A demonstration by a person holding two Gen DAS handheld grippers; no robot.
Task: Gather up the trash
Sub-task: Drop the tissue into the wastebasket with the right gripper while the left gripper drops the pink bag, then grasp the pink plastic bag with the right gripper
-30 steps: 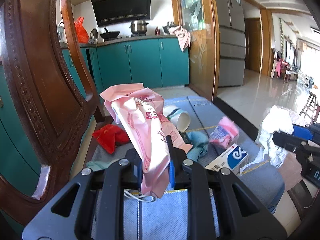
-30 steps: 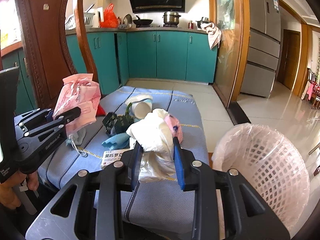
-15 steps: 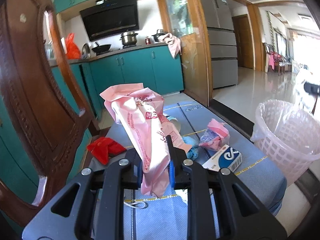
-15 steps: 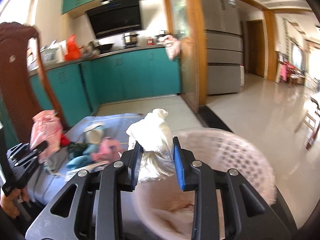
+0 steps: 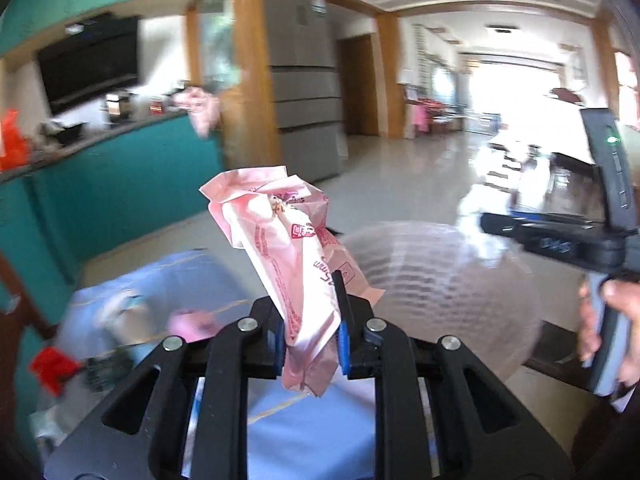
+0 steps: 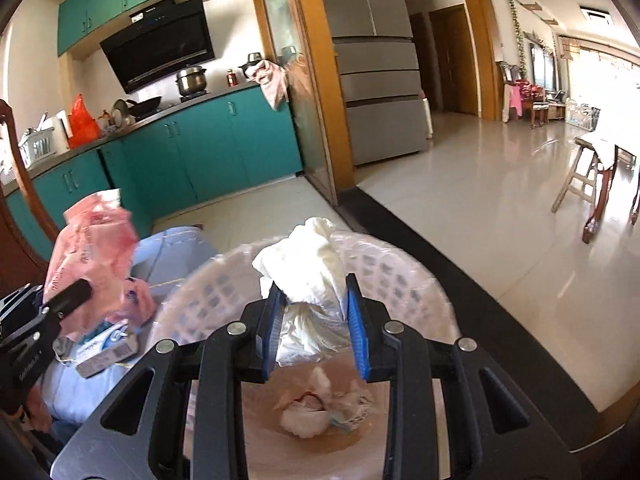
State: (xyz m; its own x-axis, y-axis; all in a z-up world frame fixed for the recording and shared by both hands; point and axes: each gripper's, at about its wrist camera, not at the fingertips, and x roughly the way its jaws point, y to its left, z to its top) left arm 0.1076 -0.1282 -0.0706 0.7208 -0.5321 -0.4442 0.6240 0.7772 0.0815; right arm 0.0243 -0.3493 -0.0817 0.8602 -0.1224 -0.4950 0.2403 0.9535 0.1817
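Observation:
My right gripper [image 6: 313, 326] is shut on a crumpled white plastic bag [image 6: 306, 276] and holds it right above the open mouth of the white lattice trash basket [image 6: 192, 296], which has crumpled trash [image 6: 320, 412] at its bottom. My left gripper [image 5: 310, 334] is shut on a long pink plastic wrapper [image 5: 288, 248] and holds it over the blue-covered table [image 5: 304, 428]; the basket [image 5: 440, 288] lies blurred just ahead to the right. The left gripper with its wrapper [image 6: 86, 260] also shows at the left of the right wrist view.
On the blue table lie a white and blue box [image 6: 106, 350], a pink packet [image 5: 188, 326] and a red scrap [image 5: 52, 366]. A carved wooden chair back [image 6: 20, 208] stands at the left. Teal kitchen cabinets [image 6: 192, 152] are behind; tiled floor [image 6: 480, 220] stretches right.
Both grippers swung right. The right one now holds the white bag over the basket's middle. The left one moved with the pink wrapper toward the basket; its view is blurred.

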